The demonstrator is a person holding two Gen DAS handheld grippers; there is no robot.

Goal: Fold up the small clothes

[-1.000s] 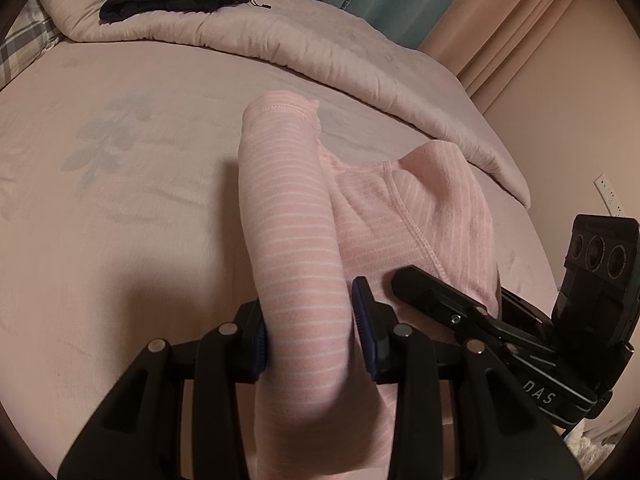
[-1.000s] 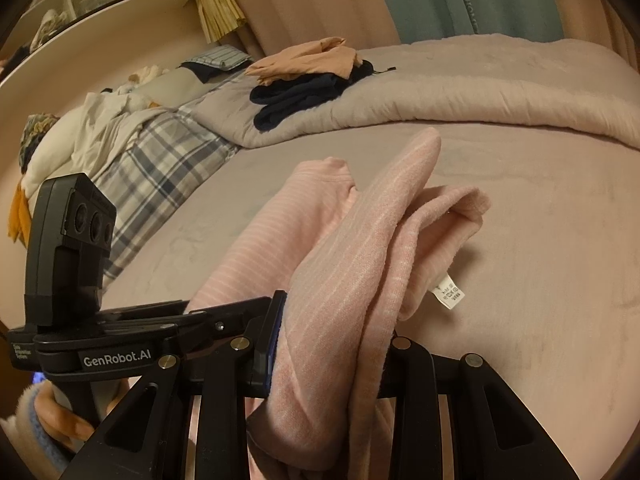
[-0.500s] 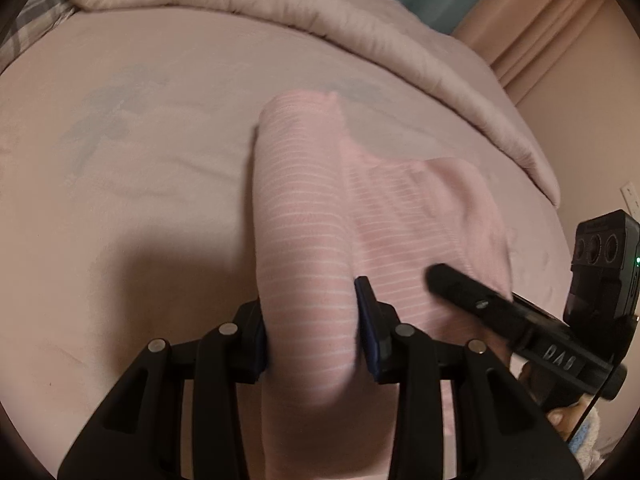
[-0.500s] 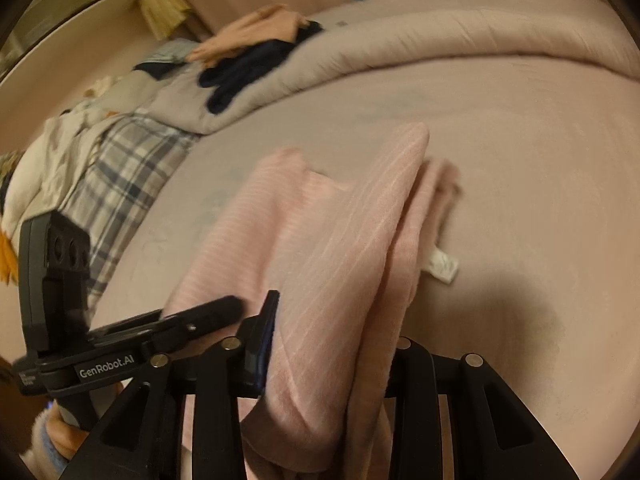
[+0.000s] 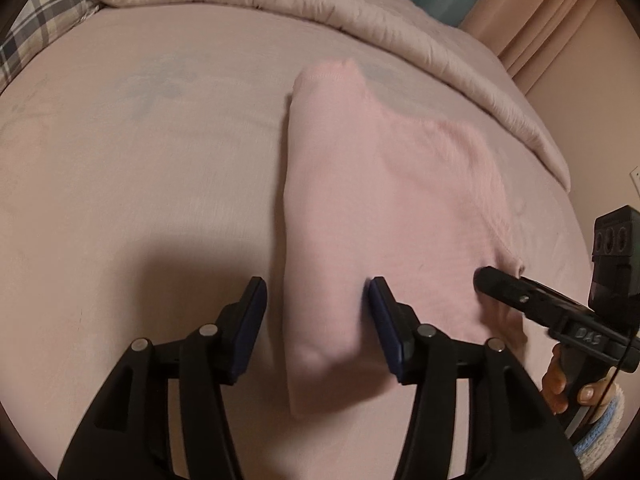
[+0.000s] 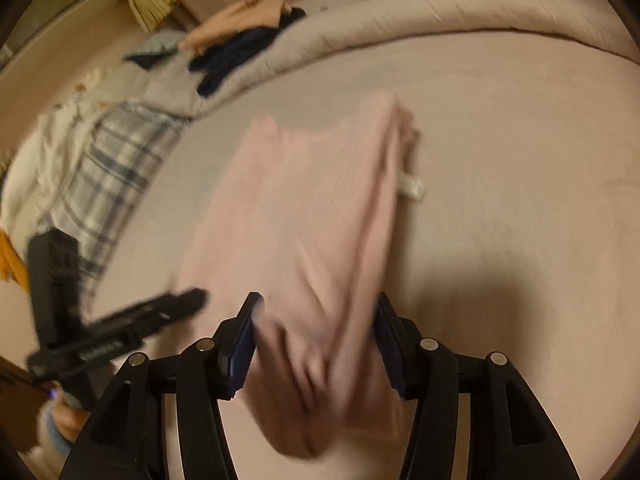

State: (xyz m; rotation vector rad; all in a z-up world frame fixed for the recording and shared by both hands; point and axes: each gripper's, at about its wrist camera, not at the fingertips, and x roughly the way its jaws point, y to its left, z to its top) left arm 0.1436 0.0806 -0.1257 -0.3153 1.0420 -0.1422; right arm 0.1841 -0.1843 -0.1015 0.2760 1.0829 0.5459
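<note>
Lying flat on the pink bed (image 5: pixel 140 184), the pink garment (image 5: pixel 360 200) is folded over lengthwise, its near edge reaching back between both tools. The left hand-held gripper (image 5: pixel 316 320) has just been opening: its jaws stand spread, a gap showing between the left pad and the cloth, while the right pad sits at the fabric's edge. The right hand-held gripper (image 6: pixel 316 332) has likewise just been opening; bunched cloth still fills the space between its jaws, and blur hides whether the pads press on it. A white label (image 6: pixel 412 188) sticks out from the garment's right side. Dark clothes (image 6: pixel 236 60) rest on the rolled quilt (image 6: pixel 440 12) beyond.
</note>
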